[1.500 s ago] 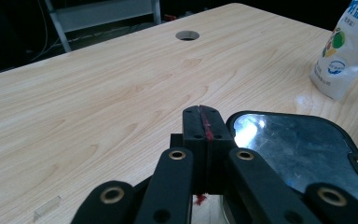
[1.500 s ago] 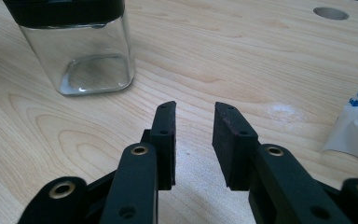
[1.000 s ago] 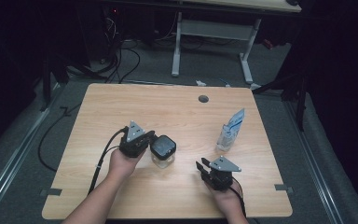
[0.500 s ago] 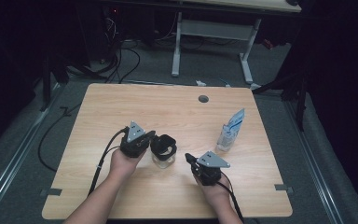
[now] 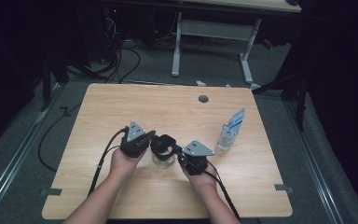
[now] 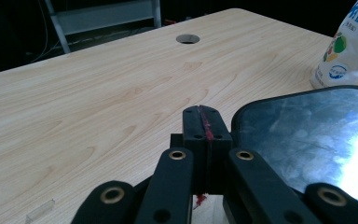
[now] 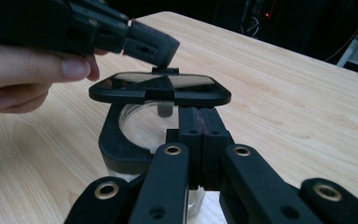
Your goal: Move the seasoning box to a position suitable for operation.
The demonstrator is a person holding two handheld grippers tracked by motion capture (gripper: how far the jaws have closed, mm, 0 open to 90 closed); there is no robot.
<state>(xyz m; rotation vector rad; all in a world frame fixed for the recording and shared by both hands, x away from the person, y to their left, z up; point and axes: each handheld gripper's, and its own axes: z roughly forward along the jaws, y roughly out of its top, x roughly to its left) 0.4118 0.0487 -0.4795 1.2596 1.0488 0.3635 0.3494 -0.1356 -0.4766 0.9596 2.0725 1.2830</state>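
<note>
Two grippers, left [image 5: 145, 140] and right [image 5: 179, 151], both clenched, meet at a clear glass jar [image 5: 163, 160] at the wooden table's [image 5: 121, 107] front centre, its glossy black rounded-square lid [image 7: 161, 88] raised, beside a pouch [image 6: 349, 46] printed "盐".

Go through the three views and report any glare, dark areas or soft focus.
High view: the table is evenly lit and its surroundings fall into darkness. Left gripper view: bright glare washes across the glossy black lid, and the salt bag looks soft. Right gripper view: the near jaws are blurred, and the lid sits sharper.
</note>
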